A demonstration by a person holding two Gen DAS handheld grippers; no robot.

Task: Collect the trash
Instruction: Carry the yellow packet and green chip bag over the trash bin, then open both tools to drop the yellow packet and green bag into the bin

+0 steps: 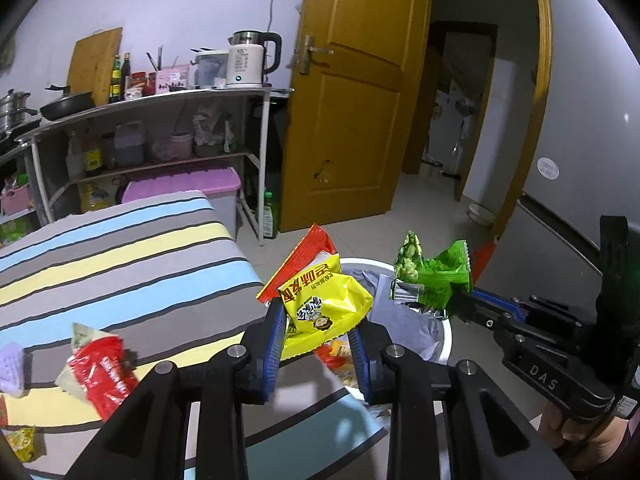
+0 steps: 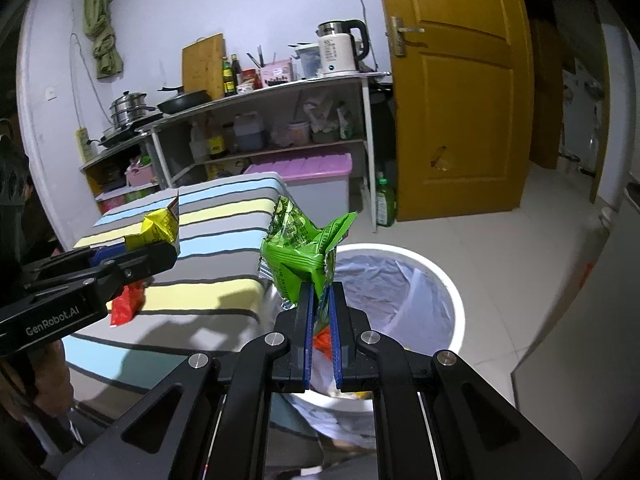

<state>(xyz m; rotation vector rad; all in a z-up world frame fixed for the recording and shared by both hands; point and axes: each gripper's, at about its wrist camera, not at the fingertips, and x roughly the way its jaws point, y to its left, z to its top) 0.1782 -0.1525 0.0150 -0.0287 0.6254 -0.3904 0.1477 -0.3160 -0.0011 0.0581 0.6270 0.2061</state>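
Both grippers are loaded here. The left gripper [image 1: 320,320] has its jaws about half open, clamped on a puffy yellow snack bag [image 1: 324,300] with a red-orange wrapper [image 1: 308,256] bunched up behind it. The right gripper [image 2: 320,300] is squeezed almost fully closed on the flat edge of a crumpled green wrapper [image 2: 300,248]. Both loads hang over or just beside the white bin [image 2: 436,268] with its plastic liner, which stands on the floor right by the corner of the striped bed [image 1: 120,264].

Handling-wise, this stuff looks featherlight, crinkly and slippery, probably foil-film. It won't break, but it can slide out of a loose pinch or flutter sideways when dropped. The sealed seam or a bunched corner looks like the best place to grab, since the puffed middle just squashes.

More to collect on the bed: a red packet [image 1: 104,376] and a small yellow one [image 1: 22,444] near the edge.
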